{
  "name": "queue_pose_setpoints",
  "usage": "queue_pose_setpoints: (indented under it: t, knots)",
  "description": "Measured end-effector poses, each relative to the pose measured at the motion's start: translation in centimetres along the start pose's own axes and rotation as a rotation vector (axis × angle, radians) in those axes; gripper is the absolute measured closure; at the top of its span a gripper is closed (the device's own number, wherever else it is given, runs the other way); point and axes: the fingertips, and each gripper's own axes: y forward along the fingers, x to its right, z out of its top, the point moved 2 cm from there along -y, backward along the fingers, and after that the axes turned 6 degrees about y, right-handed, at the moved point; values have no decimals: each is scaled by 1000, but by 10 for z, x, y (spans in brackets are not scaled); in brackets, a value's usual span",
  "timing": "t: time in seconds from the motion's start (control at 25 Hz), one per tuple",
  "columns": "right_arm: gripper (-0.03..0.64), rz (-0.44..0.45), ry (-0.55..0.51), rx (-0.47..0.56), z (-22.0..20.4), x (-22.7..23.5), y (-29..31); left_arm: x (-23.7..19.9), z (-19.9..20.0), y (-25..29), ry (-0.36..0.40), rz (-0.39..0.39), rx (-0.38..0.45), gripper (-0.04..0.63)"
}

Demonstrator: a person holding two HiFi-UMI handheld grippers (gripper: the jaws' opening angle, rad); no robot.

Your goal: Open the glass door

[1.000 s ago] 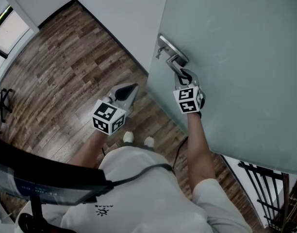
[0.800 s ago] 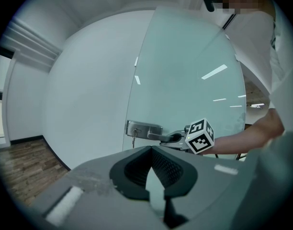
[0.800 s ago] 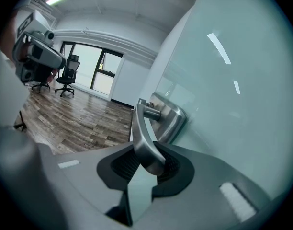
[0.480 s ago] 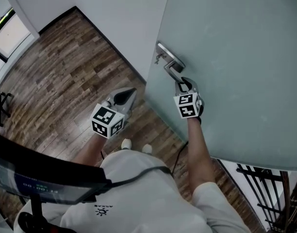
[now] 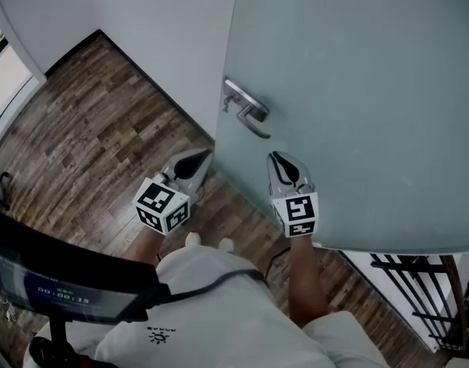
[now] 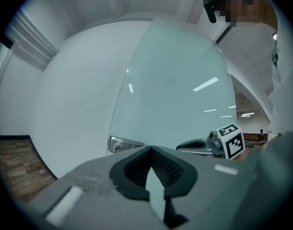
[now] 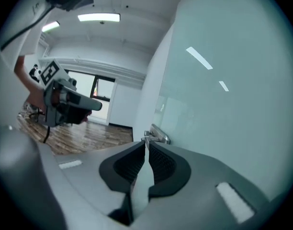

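Observation:
The frosted glass door (image 5: 357, 90) fills the upper right of the head view. Its metal lever handle (image 5: 246, 110) sits near the door's left edge, with nothing on it. My right gripper (image 5: 279, 158) hangs below and to the right of the handle, apart from it. Its jaws are closing to a thin slit with nothing between them, and the handle (image 7: 156, 134) shows just beyond its tips (image 7: 145, 145). My left gripper (image 5: 204, 156) is shut and empty, left of the door's edge. From the left gripper (image 6: 150, 150), the handle plate (image 6: 121, 144) is in sight.
Brown wooden floor (image 5: 89, 129) spreads to the left, against a white wall (image 5: 158, 29). A black metal railing (image 5: 418, 290) stands behind the door at the lower right. A bright window (image 5: 4, 75) is at the far left.
My right gripper has let go of the lever handle, drawn back and down from it, and its jaws have come together. The door's edge and handle now sit farther left.

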Motion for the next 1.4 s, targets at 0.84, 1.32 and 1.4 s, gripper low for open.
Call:
queue_pose_setpoints:
  t: [0.84, 1.32, 1.4]
  knots:
    - [609, 91, 280, 201, 45, -43, -36, 12, 17, -8, 30, -9, 49, 591]
    - [609, 78, 267, 160, 33, -52, -33, 11, 6, -15, 26, -12, 44, 591]
    - [609, 73, 269, 147, 37, -56, -33, 9, 9, -20, 14, -19, 48, 591]
